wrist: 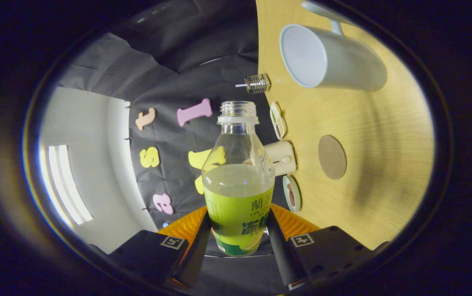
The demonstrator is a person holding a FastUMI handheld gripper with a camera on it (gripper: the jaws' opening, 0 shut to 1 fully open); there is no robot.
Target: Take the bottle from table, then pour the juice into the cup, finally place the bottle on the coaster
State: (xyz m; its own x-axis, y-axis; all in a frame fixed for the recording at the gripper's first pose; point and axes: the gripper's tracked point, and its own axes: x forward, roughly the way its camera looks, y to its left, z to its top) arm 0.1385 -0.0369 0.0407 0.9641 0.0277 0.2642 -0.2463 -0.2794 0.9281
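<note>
Green-labelled and uncapped, the bottle sits clamped in your gripper, both fingers pressing its lower sides at bottom centre, pale juice filling about half of it. To its right lies the wooden table with the round brown coaster mid-right and the white cup at upper right, well apart

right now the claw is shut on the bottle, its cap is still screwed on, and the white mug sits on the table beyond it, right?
Not quite: the cap is off. The gripper view shows the bottle with its threaded neck bare and open. The rest holds: the claw is shut on the bottle, both fingers pressing its labelled lower part, and the white mug sits on the wooden table beyond it.
</note>
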